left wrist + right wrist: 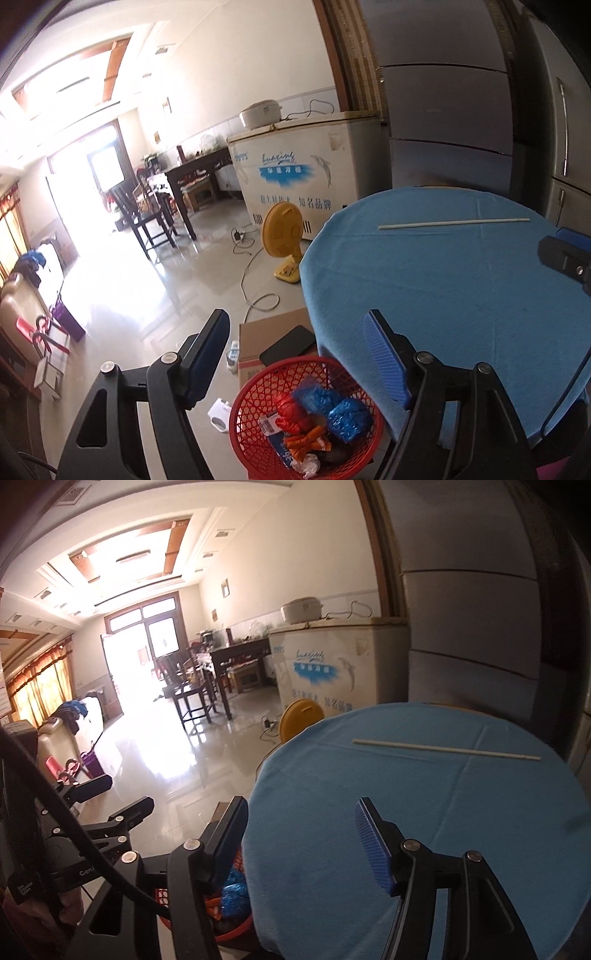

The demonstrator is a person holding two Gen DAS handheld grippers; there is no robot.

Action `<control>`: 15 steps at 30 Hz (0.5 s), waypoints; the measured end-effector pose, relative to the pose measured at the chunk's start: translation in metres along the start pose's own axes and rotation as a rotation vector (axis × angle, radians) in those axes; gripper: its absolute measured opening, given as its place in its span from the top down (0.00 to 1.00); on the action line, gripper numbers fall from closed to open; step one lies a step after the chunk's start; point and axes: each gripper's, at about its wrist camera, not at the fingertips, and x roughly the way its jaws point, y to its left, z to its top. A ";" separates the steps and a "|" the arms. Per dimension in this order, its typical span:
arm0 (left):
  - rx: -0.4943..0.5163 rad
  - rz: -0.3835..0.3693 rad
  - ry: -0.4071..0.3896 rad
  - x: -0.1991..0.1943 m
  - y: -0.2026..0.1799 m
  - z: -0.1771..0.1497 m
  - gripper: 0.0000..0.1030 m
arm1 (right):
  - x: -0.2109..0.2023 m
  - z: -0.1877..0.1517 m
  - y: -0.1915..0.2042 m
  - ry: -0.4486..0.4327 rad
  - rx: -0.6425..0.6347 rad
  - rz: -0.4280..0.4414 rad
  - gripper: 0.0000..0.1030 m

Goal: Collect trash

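My left gripper (295,354) hangs wide open, empty, above the red basket (258,398); my right gripper (301,830) gapes empty over the blue table (443,812), the white stick (443,749) well ahead.

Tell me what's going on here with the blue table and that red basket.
A person is clearing trash with a handheld gripper in each hand. The left gripper is open and empty above the red basket on the floor, which already holds crumpled blue and orange wrappers. The right gripper is also open and empty at the near edge of the blue table. The only item left on the table is a thin white stick near its far edge, untouched.
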 end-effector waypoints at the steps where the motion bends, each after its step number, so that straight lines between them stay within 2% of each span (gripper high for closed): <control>1: 0.007 0.003 -0.006 -0.002 -0.003 0.003 0.23 | -0.005 0.001 -0.003 -0.010 0.000 -0.012 0.37; 2: 0.015 0.005 -0.013 -0.004 -0.007 0.006 0.13 | -0.011 0.002 -0.005 -0.020 -0.001 -0.026 0.37; 4: 0.024 0.008 -0.041 -0.011 -0.013 0.010 0.08 | -0.023 0.004 -0.010 -0.041 -0.008 -0.059 0.37; 7: 0.065 0.019 -0.096 -0.024 -0.028 0.018 0.08 | -0.042 0.007 -0.016 -0.068 -0.013 -0.105 0.37; 15: 0.105 -0.083 -0.153 -0.048 -0.062 0.037 0.08 | -0.084 0.014 -0.031 -0.123 -0.022 -0.212 0.34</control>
